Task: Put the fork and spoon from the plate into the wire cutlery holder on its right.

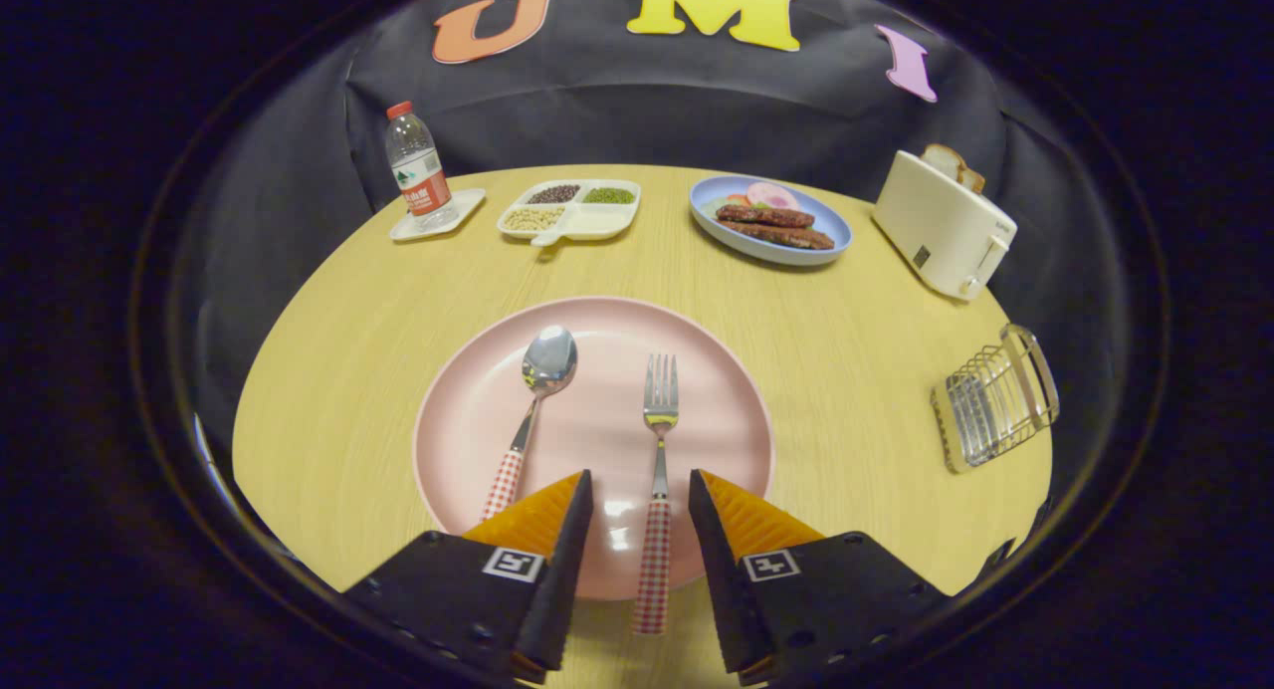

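A pink plate [498,410] lies on the round wooden table just ahead of my fingers. On it lie a spoon [537,390] to the left and a fork [658,440] to the right, both with red-and-white checked handles. The fork's handle runs back between my two fingers and off the plate's near rim. My gripper [640,490] is open, hovering over the plate's near edge, with the fingers apart from the handle on both sides. The wire cutlery holder [995,400] stands to the right of the plate, near the table's right edge.
Along the table's far side stand a water bottle [418,171] on a small white tray, a divided white dish of beans [569,211], and a blue plate of food [771,221]. A white toaster [946,226] with bread in it stands beyond the holder.
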